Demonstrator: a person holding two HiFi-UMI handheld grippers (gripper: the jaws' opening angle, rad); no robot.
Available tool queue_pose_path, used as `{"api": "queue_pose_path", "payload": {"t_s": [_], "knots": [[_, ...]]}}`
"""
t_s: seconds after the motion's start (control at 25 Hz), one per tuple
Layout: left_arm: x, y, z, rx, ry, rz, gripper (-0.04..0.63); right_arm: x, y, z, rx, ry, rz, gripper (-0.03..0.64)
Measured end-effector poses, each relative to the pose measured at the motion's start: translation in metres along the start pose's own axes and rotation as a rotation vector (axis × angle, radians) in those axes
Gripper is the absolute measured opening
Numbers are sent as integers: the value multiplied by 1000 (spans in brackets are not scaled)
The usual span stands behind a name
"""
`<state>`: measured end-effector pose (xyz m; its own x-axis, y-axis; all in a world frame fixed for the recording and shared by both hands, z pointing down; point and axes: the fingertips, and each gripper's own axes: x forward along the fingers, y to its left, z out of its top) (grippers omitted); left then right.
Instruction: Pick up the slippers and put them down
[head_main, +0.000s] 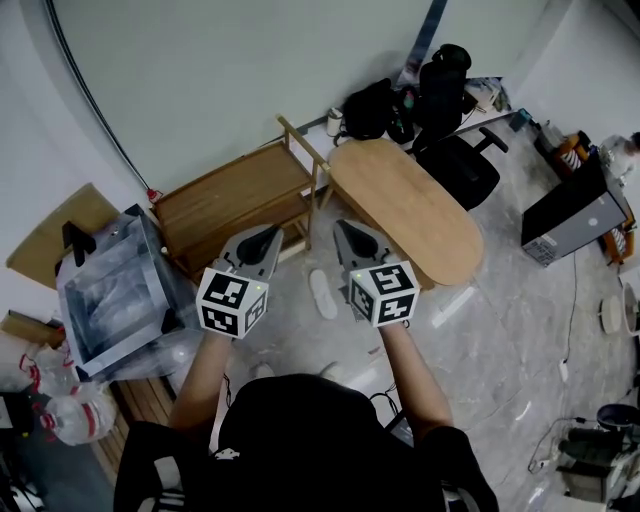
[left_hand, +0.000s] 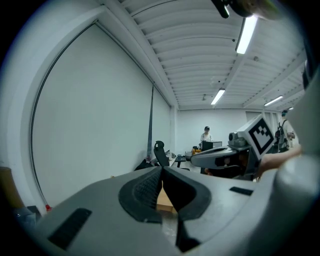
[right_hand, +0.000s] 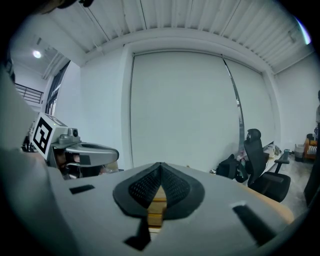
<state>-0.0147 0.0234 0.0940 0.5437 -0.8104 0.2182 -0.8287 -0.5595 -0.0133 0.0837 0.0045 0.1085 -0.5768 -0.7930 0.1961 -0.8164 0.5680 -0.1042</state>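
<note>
A white slipper (head_main: 322, 293) lies on the grey floor between and just below my two grippers in the head view. Both grippers are held side by side in the air above it, pointing toward the wall. The left gripper (head_main: 270, 238) (left_hand: 162, 170) is shut, its dark pads meeting with nothing between them. The right gripper (head_main: 342, 230) (right_hand: 160, 165) is shut too and holds nothing. Neither gripper view shows a slipper. Each gripper view shows the other gripper alongside.
A low wooden rack (head_main: 235, 200) stands ahead on the left and an oval wooden table (head_main: 405, 205) ahead on the right. A clear plastic box (head_main: 110, 300) and bags sit at the left. An office chair (head_main: 455, 150) and a computer tower (head_main: 580, 215) stand farther right.
</note>
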Motion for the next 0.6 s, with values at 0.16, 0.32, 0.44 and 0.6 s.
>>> {"api": "queue_pose_path", "payload": {"t_s": [0.16,0.32,0.44,0.6], "knots": [[-12,14,10,5,-33,2,8,2,12,13,-14,-26,-16,0],[-22,20,19,2,-63,-1,8,0,17,25,-22,-56,-42,0],[-27,24,22,10,-74,-7,8,1,23,29,-43,-69,-48,-1],[-33,30,24,5,-93,0,8,3,31,32,-50,-78,-50,0]]}}
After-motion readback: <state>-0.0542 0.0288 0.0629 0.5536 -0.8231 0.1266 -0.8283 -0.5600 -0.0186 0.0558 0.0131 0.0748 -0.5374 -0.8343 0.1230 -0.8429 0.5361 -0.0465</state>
